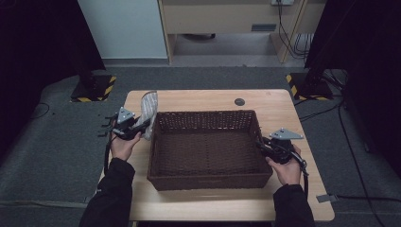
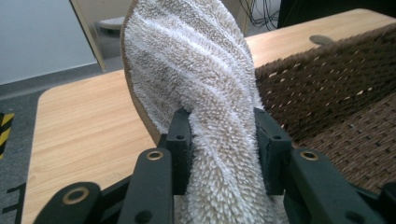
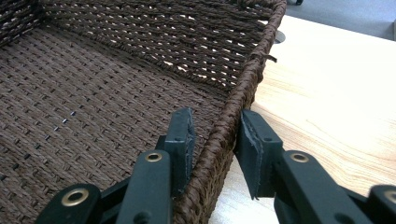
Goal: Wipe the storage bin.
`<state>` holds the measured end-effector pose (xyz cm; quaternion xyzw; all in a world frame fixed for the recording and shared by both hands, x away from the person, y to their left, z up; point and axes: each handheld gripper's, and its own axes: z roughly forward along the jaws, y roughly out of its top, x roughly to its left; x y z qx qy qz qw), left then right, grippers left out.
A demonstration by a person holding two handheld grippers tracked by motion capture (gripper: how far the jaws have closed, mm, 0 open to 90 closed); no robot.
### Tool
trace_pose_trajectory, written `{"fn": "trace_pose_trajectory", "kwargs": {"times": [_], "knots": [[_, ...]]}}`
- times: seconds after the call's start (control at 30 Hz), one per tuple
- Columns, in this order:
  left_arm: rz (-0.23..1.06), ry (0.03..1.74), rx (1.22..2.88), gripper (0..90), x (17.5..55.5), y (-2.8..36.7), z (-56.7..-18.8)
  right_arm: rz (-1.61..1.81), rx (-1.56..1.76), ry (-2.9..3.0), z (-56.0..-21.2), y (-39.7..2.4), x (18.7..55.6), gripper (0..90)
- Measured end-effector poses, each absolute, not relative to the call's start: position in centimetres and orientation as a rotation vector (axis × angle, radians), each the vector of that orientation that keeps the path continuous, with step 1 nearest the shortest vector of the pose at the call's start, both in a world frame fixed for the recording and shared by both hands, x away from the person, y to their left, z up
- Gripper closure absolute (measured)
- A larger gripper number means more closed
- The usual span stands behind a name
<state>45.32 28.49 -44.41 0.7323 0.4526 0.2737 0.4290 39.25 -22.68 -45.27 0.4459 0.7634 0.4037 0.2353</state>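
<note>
The folded towel (image 2: 205,93) is squeezed upright in the left gripper (image 2: 223,149), just beside the wicker basket's (image 1: 208,182) left wall. The basket's right rim (image 3: 233,121) is straddled by the right gripper (image 3: 215,140); whether it is pinched cannot be told. The towel should be lifted over the wall while the basket is kept steady; its fluffy loops are seen in the left gripper view, and in the high view the basket is seen to be empty.

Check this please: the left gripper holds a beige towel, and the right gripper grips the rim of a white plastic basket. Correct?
Not quite. The basket is dark brown wicker, as the right gripper view shows. The rest holds: the left gripper holds the beige towel, and the right gripper has the rim between its jaws.
</note>
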Motion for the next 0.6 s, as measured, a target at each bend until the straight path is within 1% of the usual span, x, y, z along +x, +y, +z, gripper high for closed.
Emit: {"fn": "trace_pose_trajectory", "kwargs": {"times": [0.33, 0.37, 0.43, 0.53, 0.6], "knots": [[0.644, 1.175, 1.927, 65.2, 45.9, 28.1, -47.5, 1.107, 1.225, 2.092, -45.3, -22.7, 39.2, 66.6], [0.639, 1.182, 1.971, 65.3, 46.0, 27.8, -48.4, 1.109, 1.228, 2.089, -45.3, -22.6, 39.2, 66.4], [0.629, 1.192, 1.992, 65.2, 46.0, 27.7, -49.0, 1.114, 1.225, 2.088, -45.3, -22.7, 39.3, 66.3], [0.609, 1.202, 2.015, 65.2, 46.0, 27.7, -49.3, 1.122, 1.234, 2.081, -45.3, -22.7, 39.2, 65.8], [0.598, 1.209, 1.999, 65.2, 45.9, 28.0, -49.1, 1.130, 1.237, 2.077, -45.4, -22.7, 39.2, 65.7]]}}
